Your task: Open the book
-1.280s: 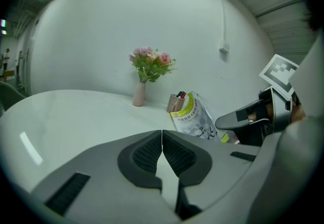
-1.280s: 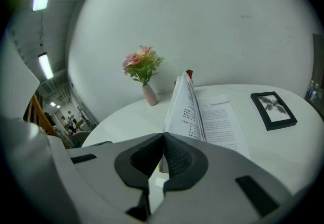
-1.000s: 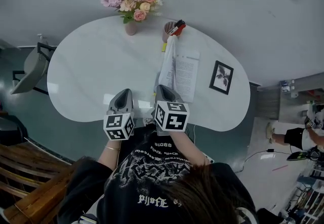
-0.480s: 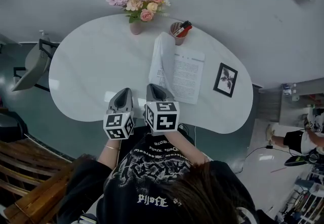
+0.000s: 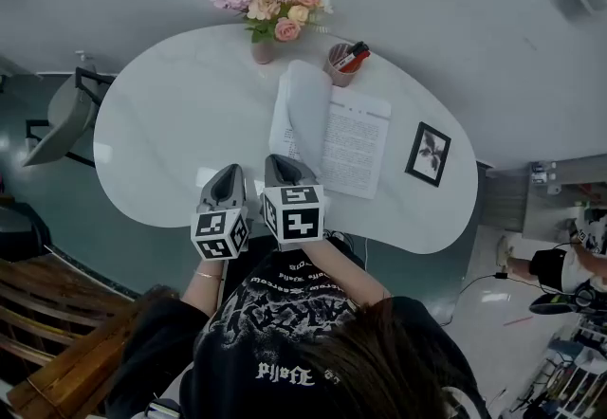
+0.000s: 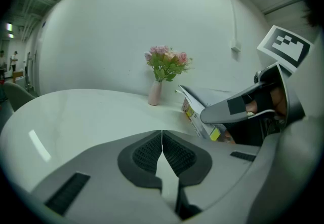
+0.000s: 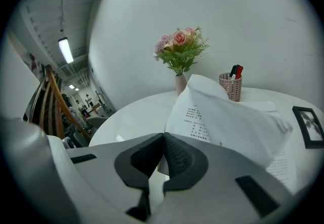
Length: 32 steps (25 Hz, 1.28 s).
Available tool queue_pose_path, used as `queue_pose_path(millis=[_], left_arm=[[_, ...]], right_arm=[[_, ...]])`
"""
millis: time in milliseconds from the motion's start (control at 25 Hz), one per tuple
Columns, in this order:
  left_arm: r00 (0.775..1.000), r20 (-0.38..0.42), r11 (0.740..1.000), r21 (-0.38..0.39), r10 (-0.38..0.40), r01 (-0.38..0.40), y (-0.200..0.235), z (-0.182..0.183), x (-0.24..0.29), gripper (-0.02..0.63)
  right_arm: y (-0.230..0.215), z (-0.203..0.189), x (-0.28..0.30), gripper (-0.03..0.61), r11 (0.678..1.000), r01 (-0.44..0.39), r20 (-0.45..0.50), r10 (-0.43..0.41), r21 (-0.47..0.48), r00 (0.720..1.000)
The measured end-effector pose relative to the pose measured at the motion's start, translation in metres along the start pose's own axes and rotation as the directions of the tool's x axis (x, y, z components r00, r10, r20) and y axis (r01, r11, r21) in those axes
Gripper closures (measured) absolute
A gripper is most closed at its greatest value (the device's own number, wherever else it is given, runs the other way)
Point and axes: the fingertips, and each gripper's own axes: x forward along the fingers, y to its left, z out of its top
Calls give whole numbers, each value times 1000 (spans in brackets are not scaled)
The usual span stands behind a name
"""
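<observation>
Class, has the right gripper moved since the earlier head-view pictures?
Yes: the right gripper, gripping a page, has shifted left, away from the picture frame.

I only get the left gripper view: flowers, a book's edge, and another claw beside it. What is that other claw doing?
Observer: The right claw is shut on a page, holding it up off the open book.
Visitor: Is that page blank?
Observer: No, the right gripper view shows lines of print on it.
Visitor: Anything past the book that I miss?
Observer: A framed picture lies flat on the table, to the book's right in the head view.
</observation>
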Motion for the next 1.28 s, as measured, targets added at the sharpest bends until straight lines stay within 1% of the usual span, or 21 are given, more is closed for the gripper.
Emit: queue_pose_path(millis=[160,400,600,760,1160,1280], left_arm=[[1000,-7,1000,0,7,-7,8,-1,1,589],[999,-41,1000,13,11,-10,15,-9,1,589],[999,-46,1000,-4,27,-28,24,-9,-2,589],[998,-57,999,-11,38,-39,29,-13,-3,589],[995,-74,998,-18,66,-67,41,-18,-10,589],[994,-79,996,-31,76,-79,47,-20,-13,589]], right_arm=[[6,-2,10,549,1000,-8,-21,8,-1,1000],[21,-3,27,549,999,-31,-47,30,-24,998],[27,-11,38,549,998,-39,-82,36,-41,996],[25,-21,46,549,999,-38,-113,34,-34,993],[34,-33,72,549,999,-36,-147,31,-32,989],[37,-41,79,549,999,-40,-168,34,-34,985]])
